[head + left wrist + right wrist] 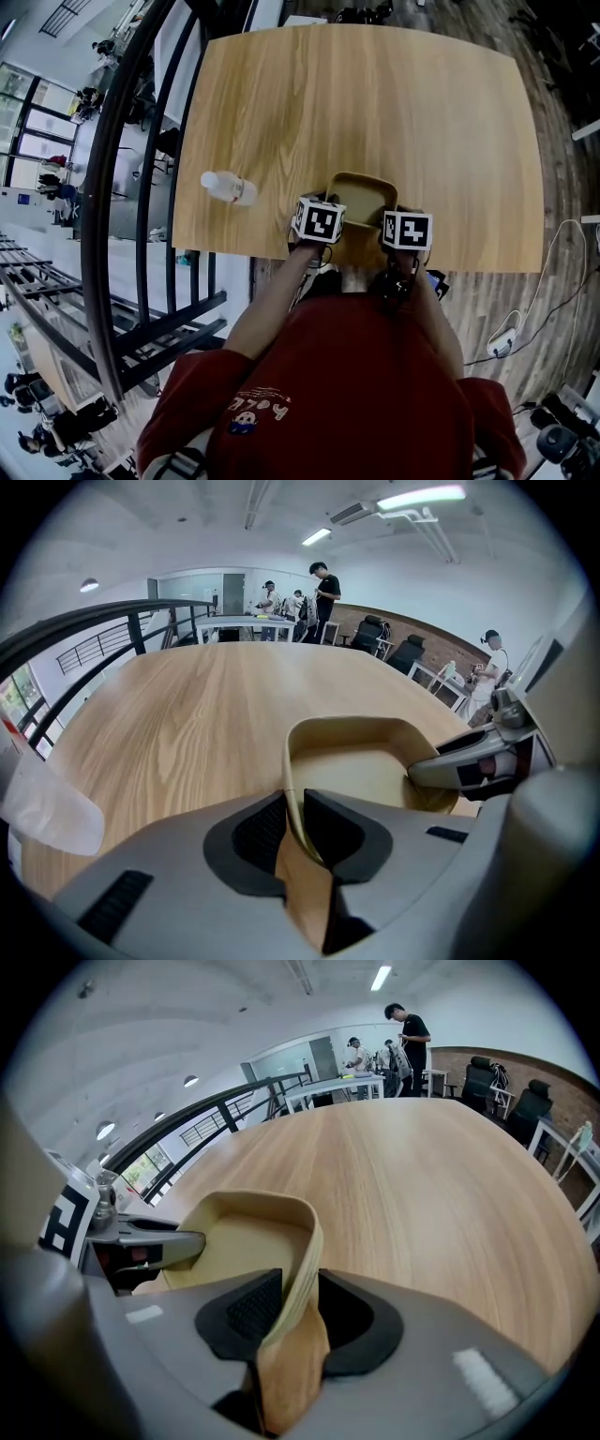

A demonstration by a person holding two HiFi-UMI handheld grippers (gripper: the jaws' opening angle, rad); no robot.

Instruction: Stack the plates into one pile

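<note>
fingers (255,829) of the left gripper (298,834) are closed to a narrow slit, with the thin left rim of a tan square plate (361,771) with rounded corners and raised sides pinched between their dark ribbed pads. fingers (251,1312) of the right gripper (286,1314) clamp the opposite, right rim of the same dish in the same way. that rim looks striped in thin layers there, and i cannot tell how many plates are nested. in the head view the tan square plate (361,202) sits at the near edge of a light wooden table (375,103), between the left gripper (321,208) and the right gripper (403,217). whether it rests on the wood or hangs just above it i cannot tell. a clear plastic bottle (228,187) lies on its side near the table's left edge, well apart from the dish. a black metal railing (122,187) curves past the table's left side.
</note>
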